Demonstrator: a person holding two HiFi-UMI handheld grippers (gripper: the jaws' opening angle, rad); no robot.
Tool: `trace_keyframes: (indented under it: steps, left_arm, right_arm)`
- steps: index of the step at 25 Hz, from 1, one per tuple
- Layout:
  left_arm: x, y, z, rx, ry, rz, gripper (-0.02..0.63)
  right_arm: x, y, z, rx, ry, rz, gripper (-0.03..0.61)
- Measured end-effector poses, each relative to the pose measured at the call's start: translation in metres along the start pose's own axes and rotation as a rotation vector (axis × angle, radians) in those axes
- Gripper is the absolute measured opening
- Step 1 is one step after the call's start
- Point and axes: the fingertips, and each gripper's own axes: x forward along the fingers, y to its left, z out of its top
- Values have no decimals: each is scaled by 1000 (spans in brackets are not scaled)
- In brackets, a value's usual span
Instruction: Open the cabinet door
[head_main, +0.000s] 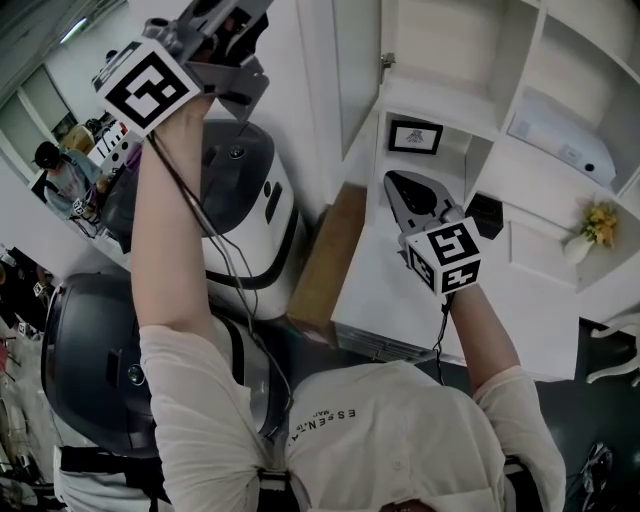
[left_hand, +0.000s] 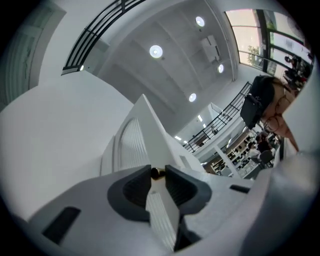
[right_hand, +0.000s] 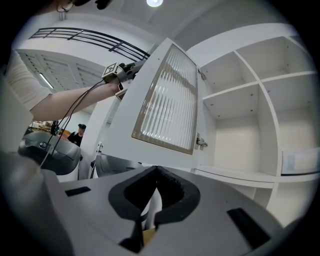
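The white cabinet door (right_hand: 170, 100) with a ribbed glass pane stands swung out from the shelf unit on its hinge (right_hand: 200, 142). My left gripper (head_main: 235, 25) is raised at the door's free edge (left_hand: 150, 135). Its jaws are shut on that edge, and a small brass knob (left_hand: 158, 173) sits right between the pads. From the right gripper view I see the left gripper (right_hand: 122, 70) up on the door's top corner. My right gripper (head_main: 400, 185) hangs lower in front of the open shelves. Its jaws (right_hand: 156, 172) meet with nothing between them.
The opened compartments (right_hand: 240, 100) are bare. A framed picture (head_main: 415, 136), a white device (head_main: 560, 140) and a vase of yellow flowers (head_main: 592, 228) sit in the shelf unit. A white machine (head_main: 245, 200) and a dark domed one (head_main: 90, 360) stand at the left.
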Motion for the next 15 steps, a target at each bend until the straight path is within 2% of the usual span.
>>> trace_keyframes:
  steps: [4,9,12,15]
  left_arm:
    - [0,-1,0,36,55,58,91]
    - [-13,-15,7,61,27,96,103]
    - [-24,-33,-3,125,67,127,103]
    - [-32,-51,-21,195,129,195,103]
  right_arm:
    - [-9,8,4,-41,-16,47,15]
    - [-32,3,-3,-24,-25,40,15]
    - [-48,4,-10,-19,-23,55,15]
    - [-64,4,-17,-5,-19,58,15]
